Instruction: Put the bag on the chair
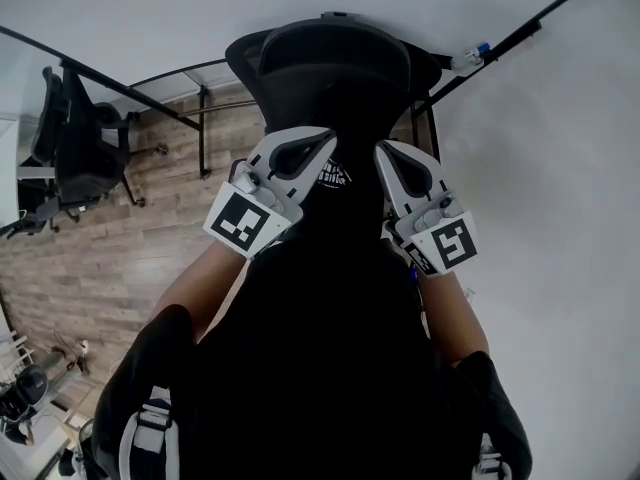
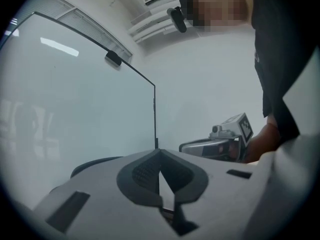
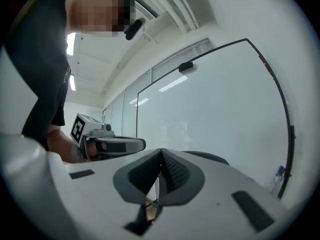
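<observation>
A black bag (image 1: 325,348) with a small white print (image 1: 335,175) near its top fills the middle of the head view. It stands in front of the black chair back (image 1: 330,58), and black on black hides where the two meet. My left gripper (image 1: 322,140) is at the left of the bag's top and my right gripper (image 1: 388,153) at its right. In the left gripper view the left gripper (image 2: 159,153) is shut, tips touching, with nothing between them. The right gripper (image 3: 161,151) is shut the same way. Each gripper view shows the other gripper beside it.
A second black office chair (image 1: 75,138) stands on the wood floor (image 1: 120,258) at the far left. A black metal frame (image 1: 205,118) rises behind the chair. A large whiteboard (image 1: 540,168) takes up the right side, with a glass panel (image 2: 75,109) ahead of the left gripper.
</observation>
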The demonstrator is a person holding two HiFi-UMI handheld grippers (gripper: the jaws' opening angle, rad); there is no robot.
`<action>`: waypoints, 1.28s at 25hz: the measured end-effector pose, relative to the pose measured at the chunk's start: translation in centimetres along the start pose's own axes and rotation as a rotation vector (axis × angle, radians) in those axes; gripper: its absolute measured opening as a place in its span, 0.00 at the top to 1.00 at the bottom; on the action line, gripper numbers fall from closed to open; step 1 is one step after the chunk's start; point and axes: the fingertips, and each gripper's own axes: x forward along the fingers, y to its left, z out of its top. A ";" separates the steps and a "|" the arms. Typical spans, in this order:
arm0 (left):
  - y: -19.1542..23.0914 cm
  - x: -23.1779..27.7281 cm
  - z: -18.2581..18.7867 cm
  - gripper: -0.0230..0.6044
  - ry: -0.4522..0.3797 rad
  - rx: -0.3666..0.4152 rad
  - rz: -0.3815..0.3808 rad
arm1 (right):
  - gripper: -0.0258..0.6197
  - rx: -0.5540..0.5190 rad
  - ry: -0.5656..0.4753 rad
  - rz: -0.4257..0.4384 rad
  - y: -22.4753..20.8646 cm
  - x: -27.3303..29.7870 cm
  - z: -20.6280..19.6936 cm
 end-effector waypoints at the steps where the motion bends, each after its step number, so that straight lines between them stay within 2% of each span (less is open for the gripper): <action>1: -0.1 -0.1 0.4 0.95 -0.001 0.006 -0.001 | 0.96 -0.003 -0.002 -0.002 0.0 -0.2 0.3; 11: 0.3 0.4 1.9 0.95 -0.010 0.033 0.023 | 0.96 -0.076 -0.024 -0.029 -0.9 -0.6 2.7; 17: 0.8 0.5 2.6 0.95 -0.022 0.051 0.033 | 0.96 -0.074 -0.030 -0.021 -1.0 -0.5 3.4; 32: 0.4 0.4 1.0 0.95 -0.003 0.036 0.022 | 0.96 -0.039 -0.005 -0.008 -0.6 0.0 1.7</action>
